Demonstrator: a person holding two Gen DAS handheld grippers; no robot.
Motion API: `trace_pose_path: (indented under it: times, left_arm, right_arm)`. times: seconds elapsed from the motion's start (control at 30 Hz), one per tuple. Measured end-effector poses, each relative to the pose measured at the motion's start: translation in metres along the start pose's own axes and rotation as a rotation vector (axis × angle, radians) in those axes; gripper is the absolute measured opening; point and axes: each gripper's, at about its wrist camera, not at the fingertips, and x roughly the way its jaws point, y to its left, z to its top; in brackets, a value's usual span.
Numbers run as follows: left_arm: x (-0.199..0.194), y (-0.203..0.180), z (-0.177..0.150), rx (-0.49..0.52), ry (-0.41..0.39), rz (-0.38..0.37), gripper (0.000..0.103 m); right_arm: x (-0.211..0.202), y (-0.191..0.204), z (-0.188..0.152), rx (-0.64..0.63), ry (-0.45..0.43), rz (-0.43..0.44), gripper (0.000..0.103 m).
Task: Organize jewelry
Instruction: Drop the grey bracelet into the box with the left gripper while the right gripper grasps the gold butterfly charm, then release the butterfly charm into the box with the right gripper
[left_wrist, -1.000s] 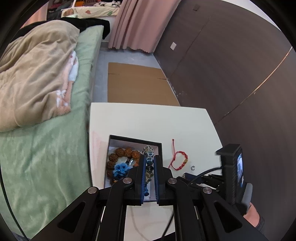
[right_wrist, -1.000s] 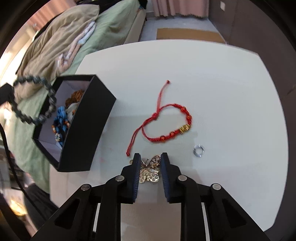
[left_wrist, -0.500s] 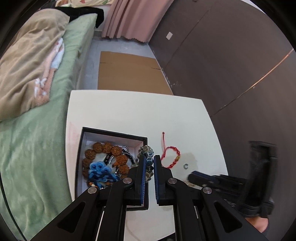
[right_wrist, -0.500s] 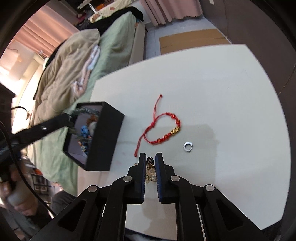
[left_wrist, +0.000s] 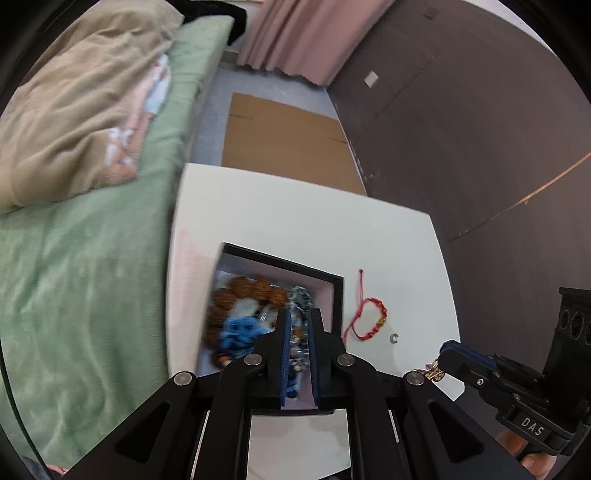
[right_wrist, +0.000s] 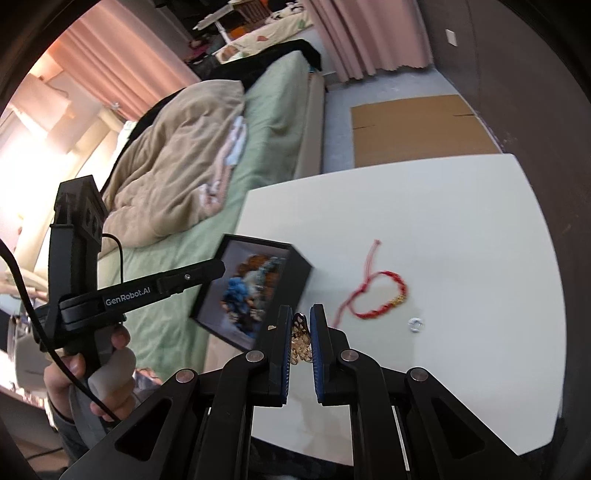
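Note:
A black jewelry box (left_wrist: 334, 295) (right_wrist: 295, 280) on the white table (left_wrist: 295, 218) (right_wrist: 443, 229) holds brown beads (left_wrist: 243, 290), a blue piece (left_wrist: 240, 330) and a grey bead bracelet (left_wrist: 301, 299). My left gripper (left_wrist: 298, 317) hovers over the box, jaws slightly apart; the grey bracelet lies beneath them. My right gripper (right_wrist: 300, 314) is shut on a gold filigree ornament (right_wrist: 300, 339), lifted above the table beside the box. The ornament also shows in the left wrist view (left_wrist: 432, 369). A red string bracelet (right_wrist: 376, 295) (left_wrist: 367, 321) and a small silver ring (right_wrist: 415, 325) (left_wrist: 394, 338) lie on the table.
A bed with a green sheet (left_wrist: 85, 258) and a beige duvet (right_wrist: 177, 170) runs along the table's left side. Flat cardboard (left_wrist: 284, 140) lies on the floor beyond the table. A dark wall (left_wrist: 461, 122) stands at the right.
The left gripper has let the grey bead bracelet down into the box and parted slightly. The right gripper closed on the gold ornament and lifted it up toward the box.

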Motion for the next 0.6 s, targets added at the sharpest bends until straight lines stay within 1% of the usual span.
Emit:
trace_pose_path:
  times: [0.13, 0.17, 0.2, 0.23, 0.27, 0.3, 0.37, 0.5, 0.6]
  left_arm:
    - [-0.022, 0.016, 0.000, -0.025, -0.041, 0.014, 0.010]
    - [-0.026, 0.020, -0.001, -0.028, -0.048, 0.016, 0.016]
    - [-0.031, 0.023, -0.001, -0.032, -0.056, 0.018, 0.028]
    - [-0.035, 0.026, -0.002, -0.038, -0.067, 0.020, 0.036]
    - [-0.038, 0.029, -0.004, -0.043, -0.079, 0.023, 0.051]
    - [-0.043, 0.031, -0.006, -0.048, -0.097, 0.026, 0.060]
    - [-0.052, 0.037, -0.008, -0.053, -0.124, 0.031, 0.062]
    - [-0.064, 0.049, -0.009, -0.066, -0.141, 0.039, 0.062]
    - [-0.071, 0.054, -0.010, -0.068, -0.157, 0.038, 0.062]
  right_arm:
    - [0.007, 0.019, 0.002, -0.026, 0.005, 0.025, 0.011]
    - [0.009, 0.023, 0.002, -0.035, 0.007, 0.029, 0.011]
    - [0.012, 0.028, 0.003, -0.041, 0.011, 0.033, 0.011]
    - [0.015, 0.033, 0.003, -0.046, 0.016, 0.038, 0.011]
    - [0.018, 0.036, 0.003, -0.050, 0.019, 0.042, 0.011]
    - [0.021, 0.040, 0.004, -0.054, 0.022, 0.045, 0.011]
    - [0.027, 0.047, 0.005, -0.064, 0.029, 0.050, 0.011]
    - [0.041, 0.062, 0.006, -0.083, 0.051, 0.057, 0.011]
    - [0.055, 0.070, 0.005, -0.092, 0.102, 0.066, 0.013]
